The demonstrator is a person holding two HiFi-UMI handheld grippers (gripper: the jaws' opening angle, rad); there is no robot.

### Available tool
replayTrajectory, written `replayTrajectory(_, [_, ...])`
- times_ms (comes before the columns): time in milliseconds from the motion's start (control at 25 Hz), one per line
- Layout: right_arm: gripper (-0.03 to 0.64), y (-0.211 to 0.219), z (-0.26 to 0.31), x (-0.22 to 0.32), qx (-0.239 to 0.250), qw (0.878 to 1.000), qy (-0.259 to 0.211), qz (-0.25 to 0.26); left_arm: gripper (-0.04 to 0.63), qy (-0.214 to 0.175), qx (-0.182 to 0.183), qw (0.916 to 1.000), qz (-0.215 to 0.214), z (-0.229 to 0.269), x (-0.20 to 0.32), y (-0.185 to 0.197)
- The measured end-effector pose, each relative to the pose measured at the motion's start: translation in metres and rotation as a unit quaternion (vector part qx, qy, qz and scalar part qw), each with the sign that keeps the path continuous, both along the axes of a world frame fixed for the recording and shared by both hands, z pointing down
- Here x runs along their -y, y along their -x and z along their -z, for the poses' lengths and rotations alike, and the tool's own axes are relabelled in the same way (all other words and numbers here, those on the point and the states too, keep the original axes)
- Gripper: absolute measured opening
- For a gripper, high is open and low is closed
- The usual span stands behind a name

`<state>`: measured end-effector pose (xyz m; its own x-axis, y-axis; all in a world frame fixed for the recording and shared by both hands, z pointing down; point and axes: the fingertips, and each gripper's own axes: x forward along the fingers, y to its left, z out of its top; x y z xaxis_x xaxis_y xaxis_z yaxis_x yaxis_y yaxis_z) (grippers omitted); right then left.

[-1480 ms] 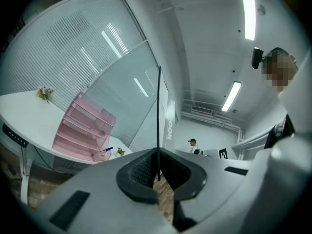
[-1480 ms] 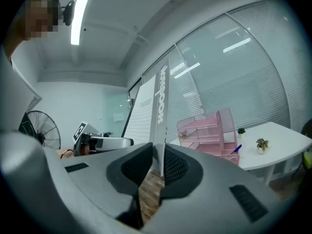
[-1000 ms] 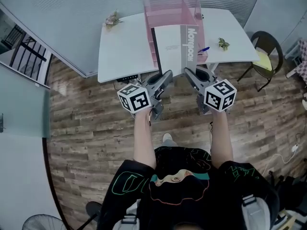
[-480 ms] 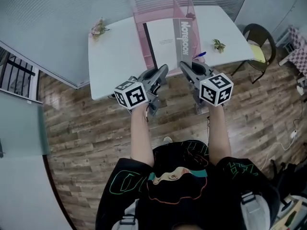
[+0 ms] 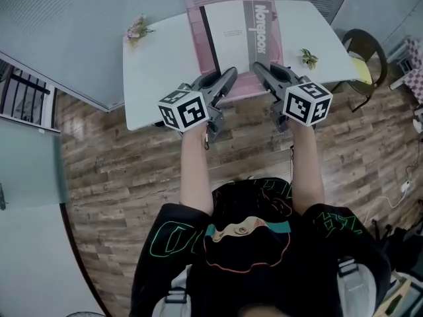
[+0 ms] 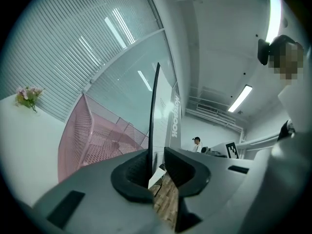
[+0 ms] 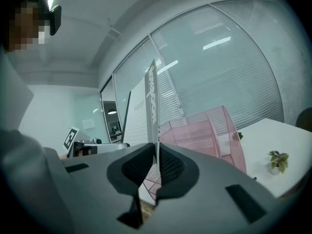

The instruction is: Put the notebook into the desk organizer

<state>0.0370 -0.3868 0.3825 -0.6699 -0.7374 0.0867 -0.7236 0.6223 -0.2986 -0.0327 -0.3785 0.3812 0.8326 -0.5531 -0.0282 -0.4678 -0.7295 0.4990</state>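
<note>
1. The right gripper (image 7: 157, 165) jaws are closing on a thin near edge of the notebook (image 5: 231, 35), with both pads lying against it.
2. The left gripper (image 6: 157, 167) jaws are pinching the dark-bound near corner. The sheet is sitting against one pad, and that grip looks the looser of the two.
3. The notebook is standing nearly upright between the two grippers. It is rising away from both sets of jaws, with its lettered band on the right gripper's side.
4. It is hanging at the open front of the pink mesh desk organizer (image 5: 197, 32) on the white bench (image 5: 158, 65). I cannot tell whether it is seated.
5. To do the step well:
   - Keep both pinches even.
   - Hold the notebook parallel to the mesh walls.
   - Push both grippers forward together so a corner is not snagging the mesh.
   - Release only once the bottom edge is bearing on the organizer floor.
</note>
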Motion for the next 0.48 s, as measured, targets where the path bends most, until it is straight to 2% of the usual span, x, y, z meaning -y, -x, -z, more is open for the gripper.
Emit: replayTrajectory(480, [0.021,0.017,0.007,0.018,0.022,0.999,0.013,0.027,0.086,-0.011,0.006,0.9989,0.046,-0.005,0.008,0.021])
